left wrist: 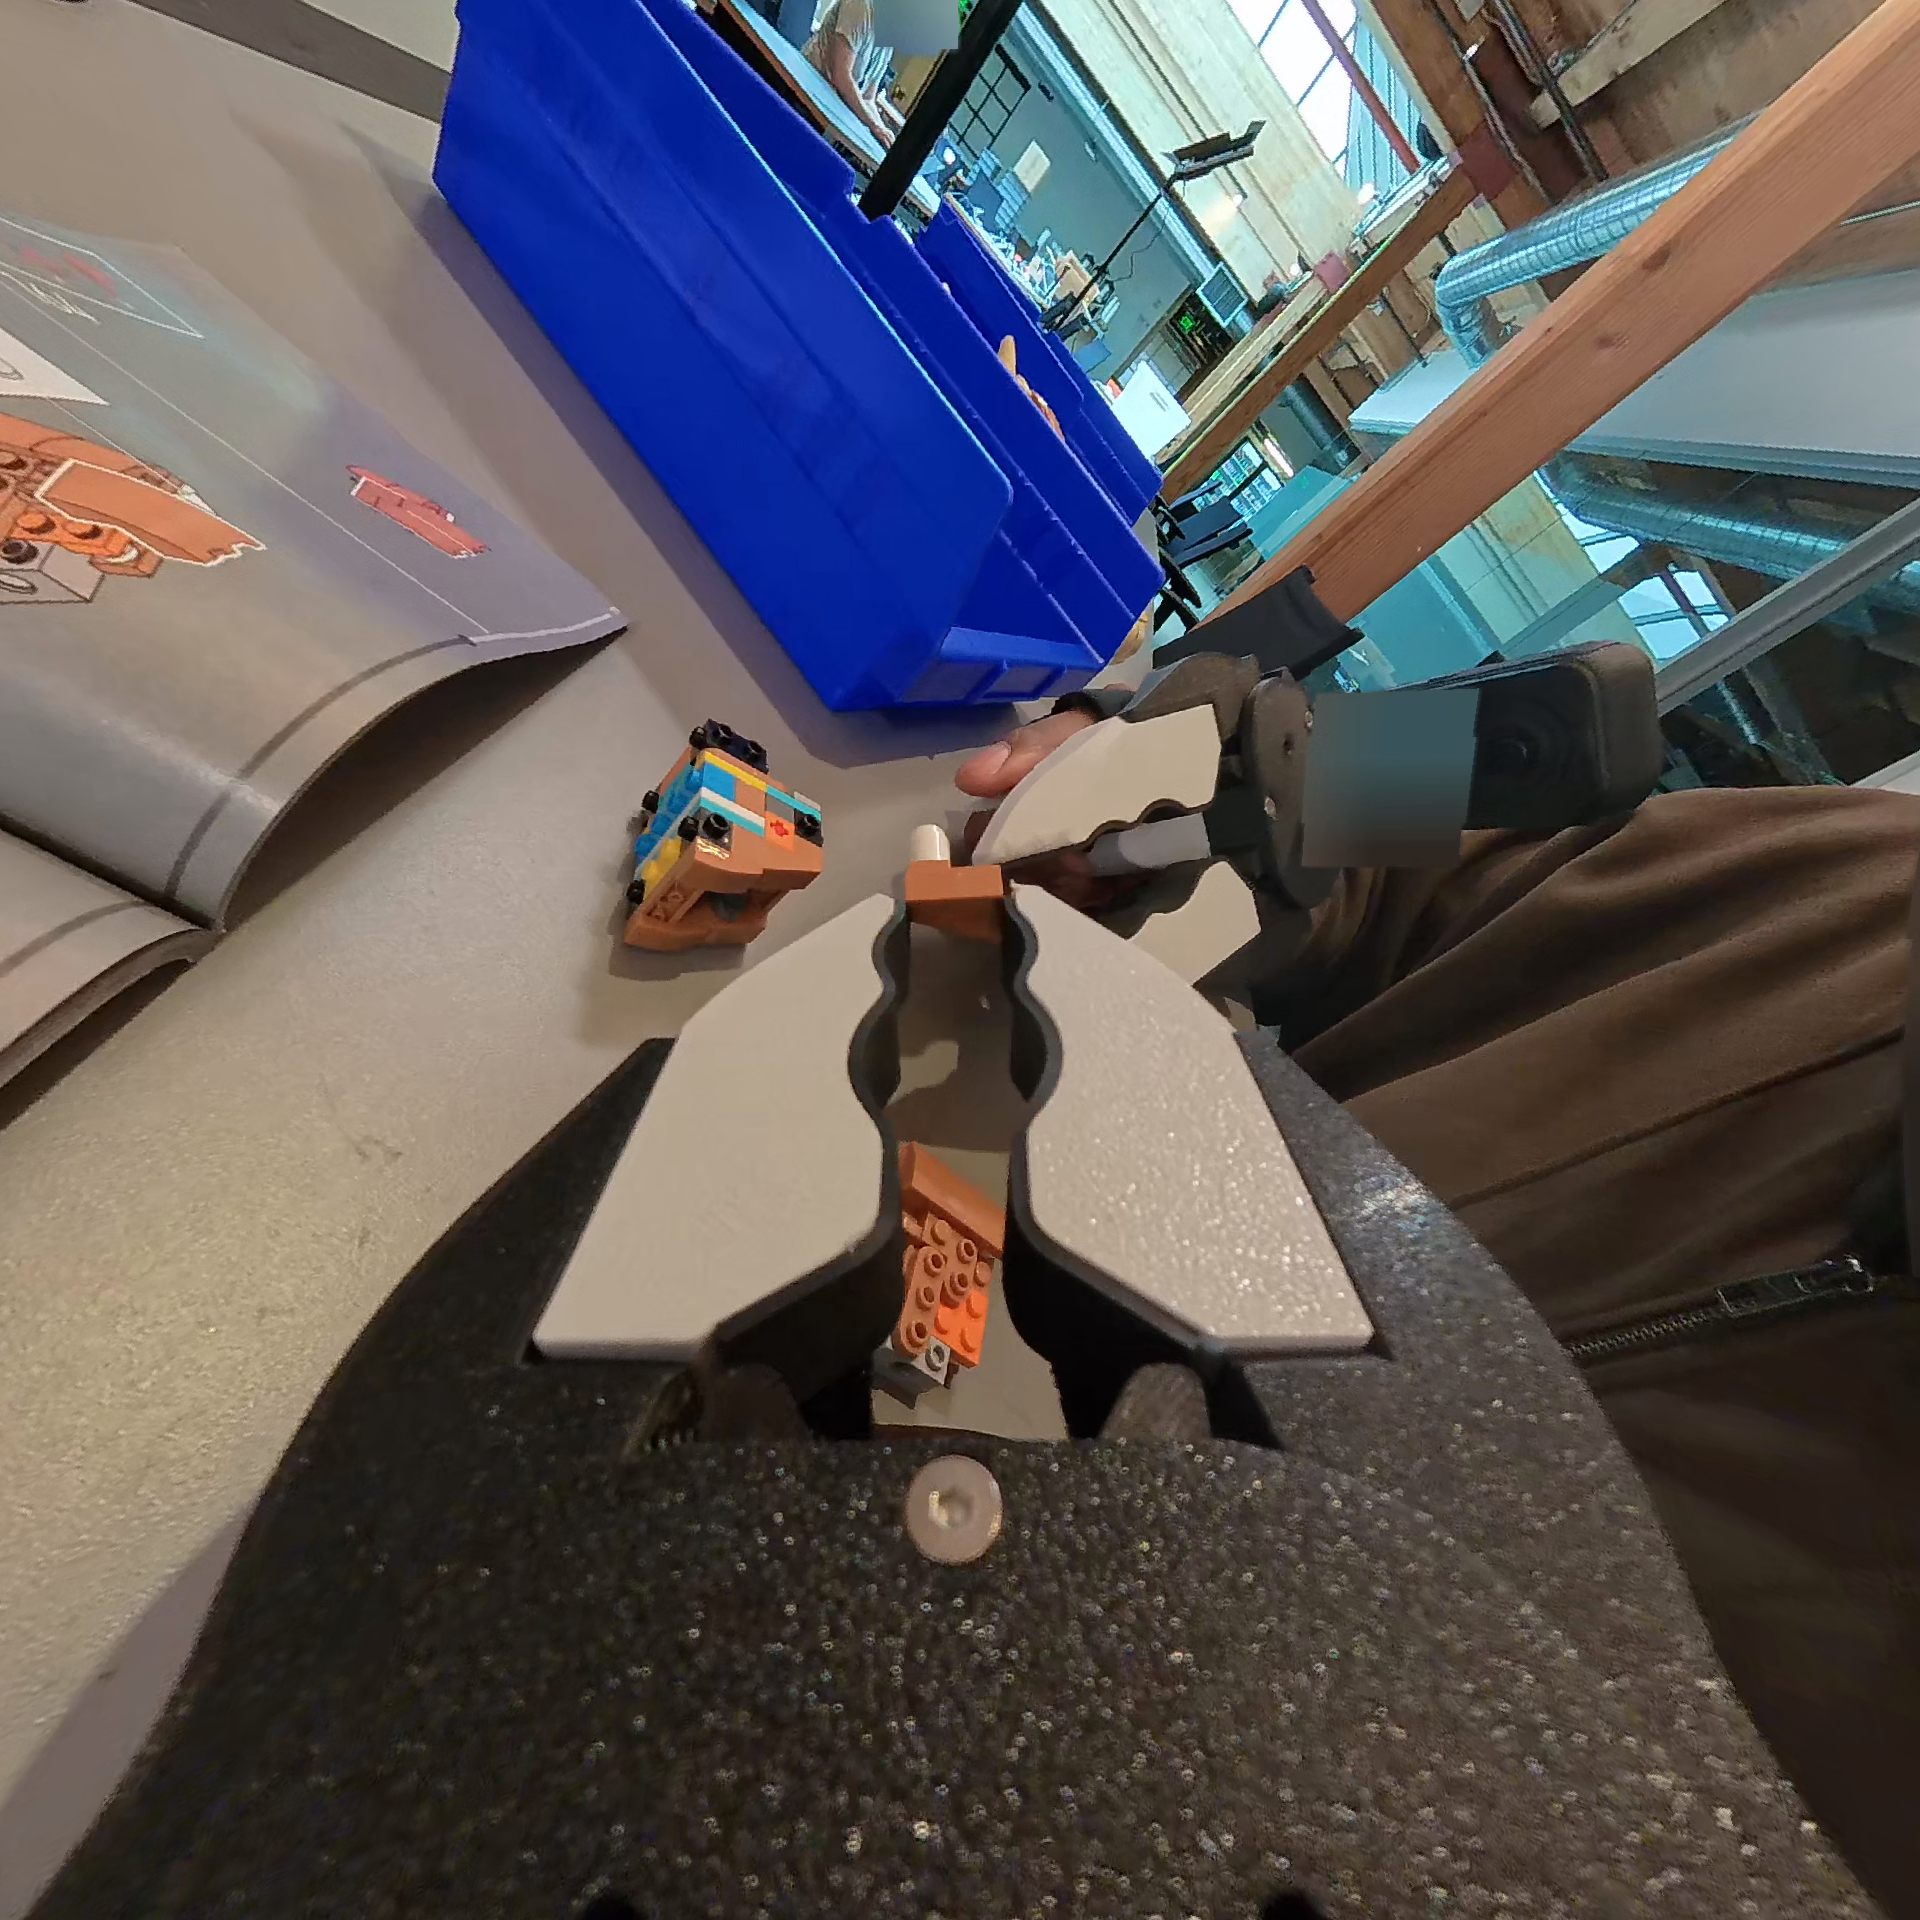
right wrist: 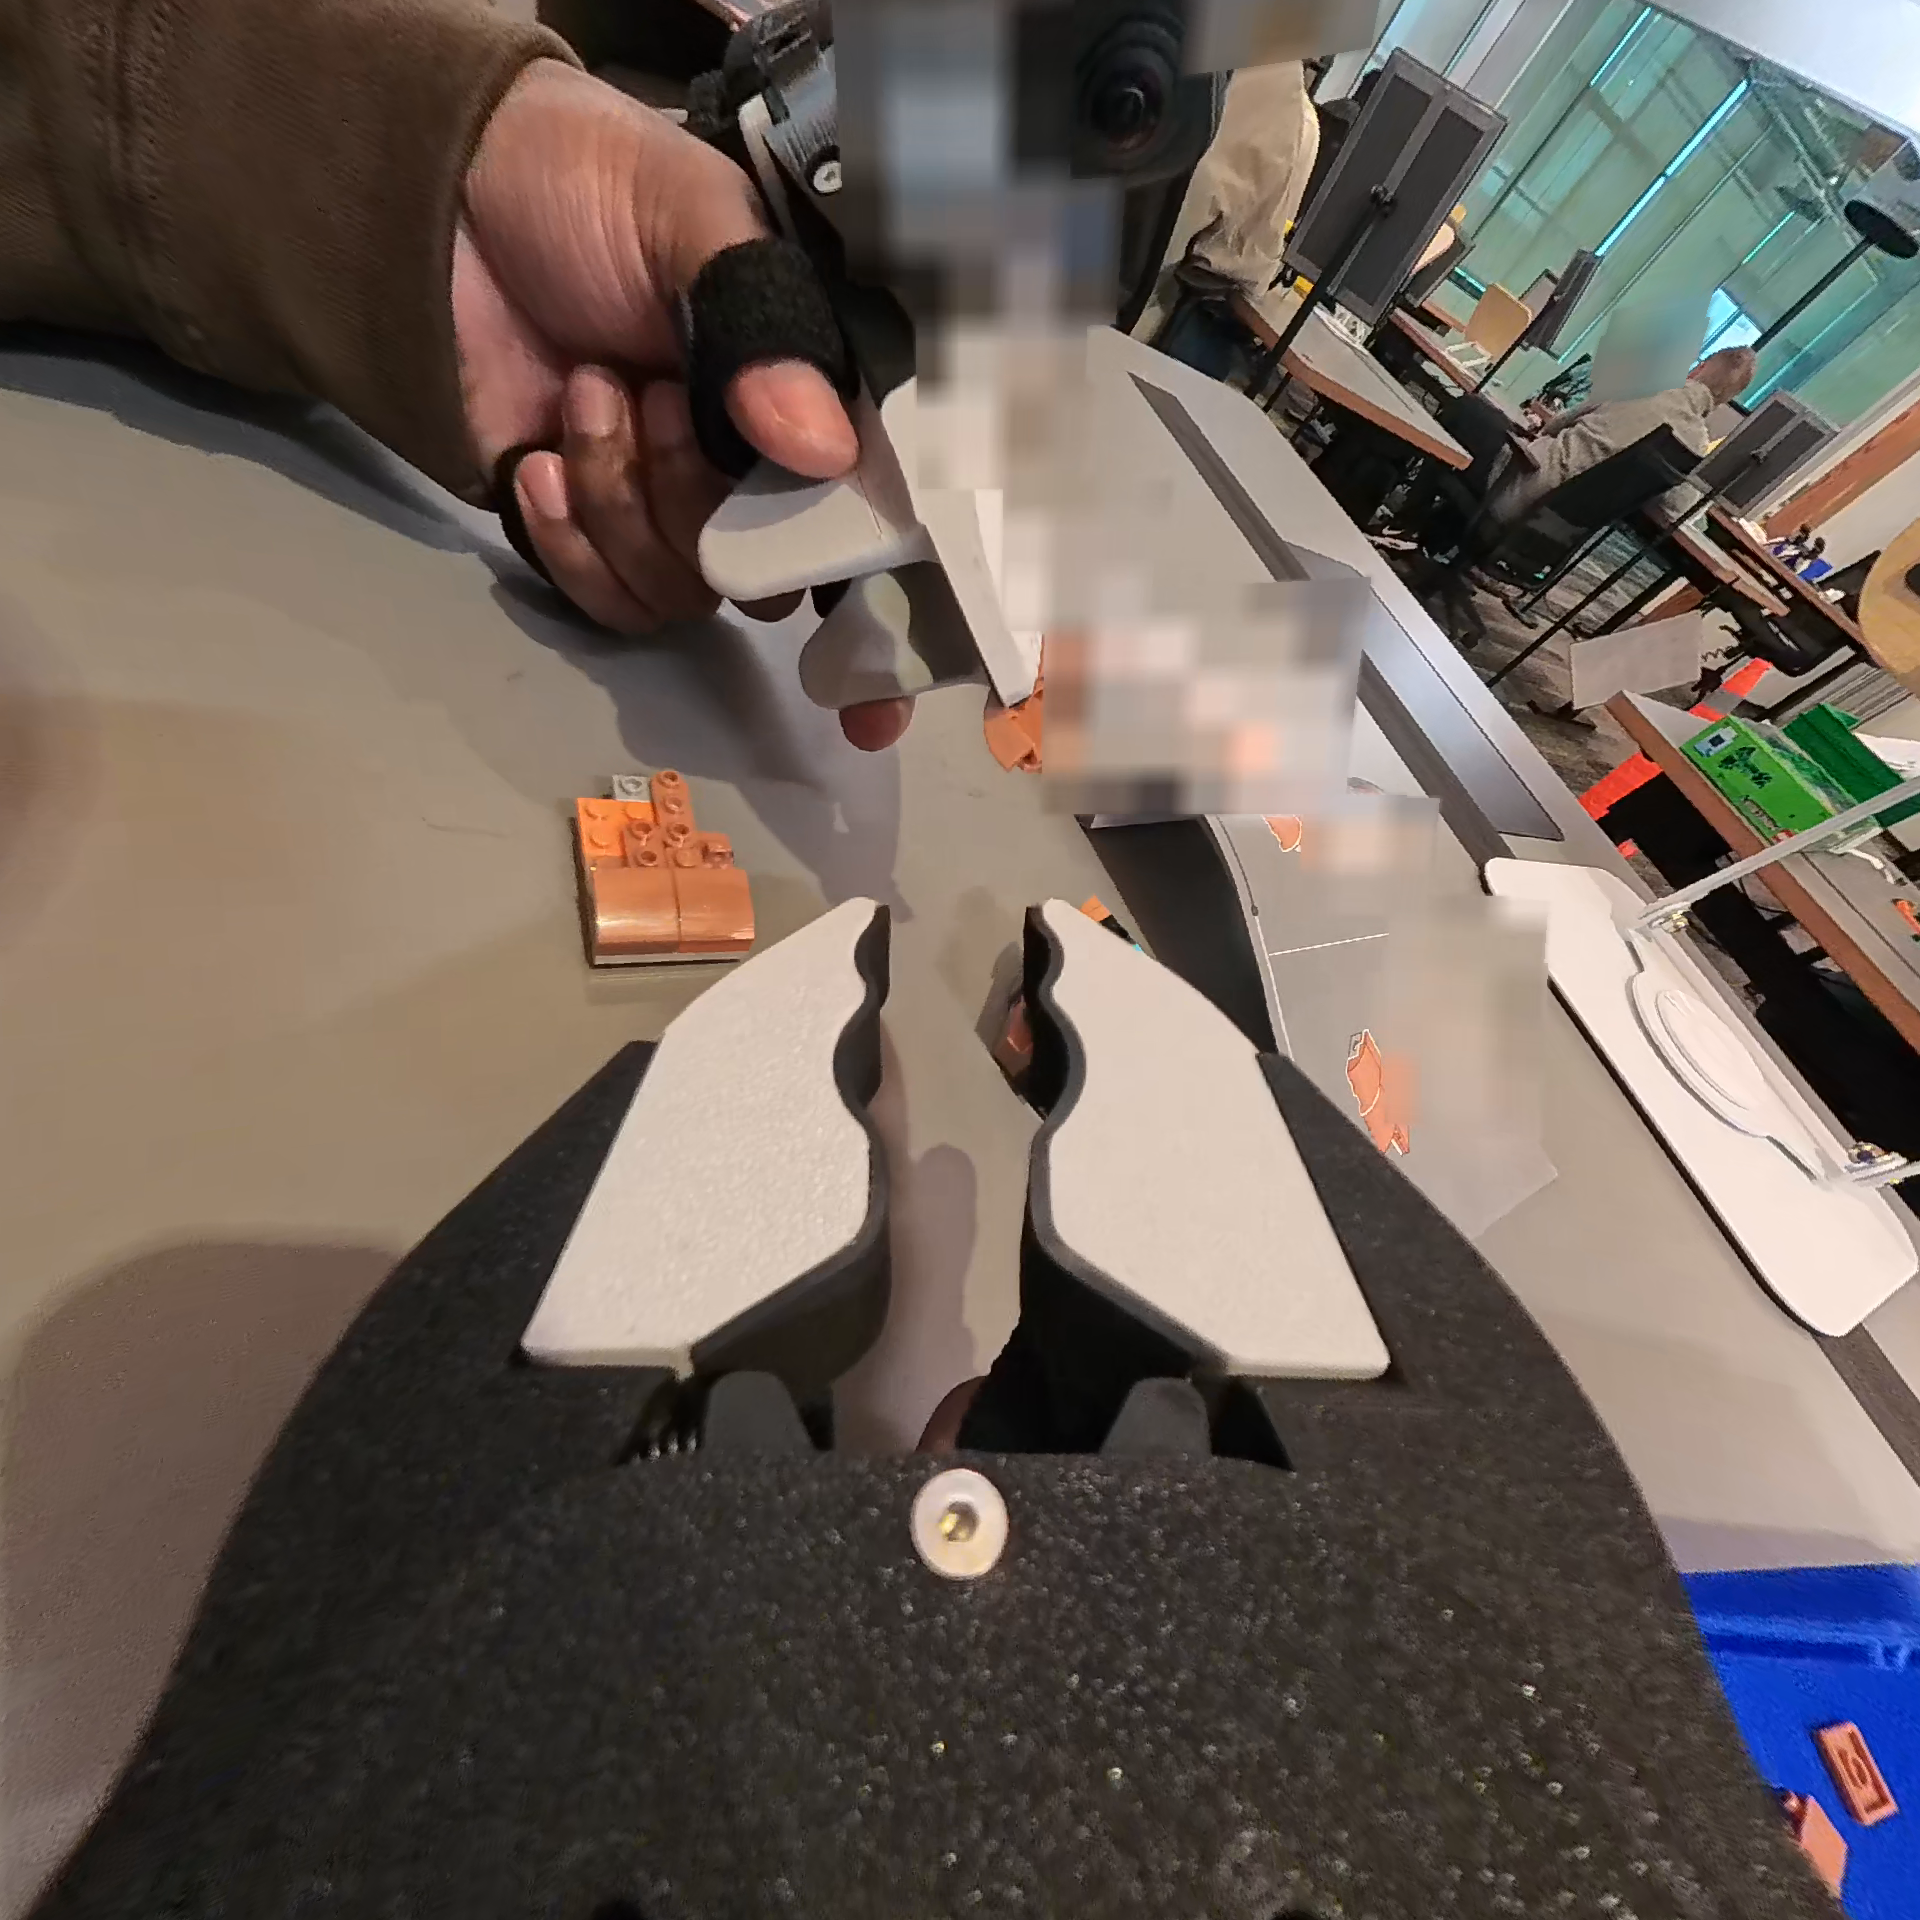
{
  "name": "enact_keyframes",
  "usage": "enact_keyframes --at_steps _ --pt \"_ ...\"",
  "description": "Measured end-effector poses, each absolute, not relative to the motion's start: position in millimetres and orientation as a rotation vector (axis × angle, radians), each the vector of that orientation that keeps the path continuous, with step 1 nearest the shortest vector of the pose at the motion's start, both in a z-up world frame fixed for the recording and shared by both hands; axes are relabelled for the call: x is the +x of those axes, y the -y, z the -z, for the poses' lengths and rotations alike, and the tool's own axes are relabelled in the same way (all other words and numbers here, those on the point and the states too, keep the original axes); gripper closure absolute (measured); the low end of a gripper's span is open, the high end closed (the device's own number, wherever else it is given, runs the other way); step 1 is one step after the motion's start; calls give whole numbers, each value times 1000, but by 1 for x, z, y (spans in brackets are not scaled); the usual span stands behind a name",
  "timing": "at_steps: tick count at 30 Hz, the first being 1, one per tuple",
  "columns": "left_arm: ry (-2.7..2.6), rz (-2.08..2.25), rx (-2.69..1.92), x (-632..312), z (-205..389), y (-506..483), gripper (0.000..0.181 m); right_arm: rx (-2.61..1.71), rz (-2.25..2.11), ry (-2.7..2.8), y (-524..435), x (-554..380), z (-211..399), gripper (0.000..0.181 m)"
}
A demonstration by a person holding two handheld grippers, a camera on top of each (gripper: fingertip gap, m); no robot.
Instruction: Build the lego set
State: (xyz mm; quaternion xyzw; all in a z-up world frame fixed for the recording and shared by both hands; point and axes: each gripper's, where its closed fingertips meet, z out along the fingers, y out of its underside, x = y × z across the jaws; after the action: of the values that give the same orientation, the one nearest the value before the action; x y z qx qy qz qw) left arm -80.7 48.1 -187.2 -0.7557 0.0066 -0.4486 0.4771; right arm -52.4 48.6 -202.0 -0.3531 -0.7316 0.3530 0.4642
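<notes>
Glossy plastic bin (left wrist: 727,343); matt table (left wrist: 312,1143).

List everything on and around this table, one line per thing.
Brown brick: one, reddish brown, clamped at the left gripper's fingertips.
Small white piece: one, just beyond the brown brick; what it is cannot be told.
Multicoloured sub-assembly: one, brown, blue, yellow and black, lying on the table near the bin.
Orange-brown sub-assembly: one, studs up, on the table below the left gripper.
Instruction booklet: one, grey, open, beside the bin.
Parts bin: one, blue, at the table's far side.
Table: one, grey.
Left gripper: grey fingers, shut on the brick.
Right gripper: grey fingers, open, holding nothing.
Hand: one, brown sleeve, holding the left gripper.
</notes>
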Motion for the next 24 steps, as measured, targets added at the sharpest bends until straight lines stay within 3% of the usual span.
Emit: enact_keyframes --at_steps 24 --pt "-75 834 -1654 -105 159 -54 164 -835 -860 1746 -52 -50 198 157"
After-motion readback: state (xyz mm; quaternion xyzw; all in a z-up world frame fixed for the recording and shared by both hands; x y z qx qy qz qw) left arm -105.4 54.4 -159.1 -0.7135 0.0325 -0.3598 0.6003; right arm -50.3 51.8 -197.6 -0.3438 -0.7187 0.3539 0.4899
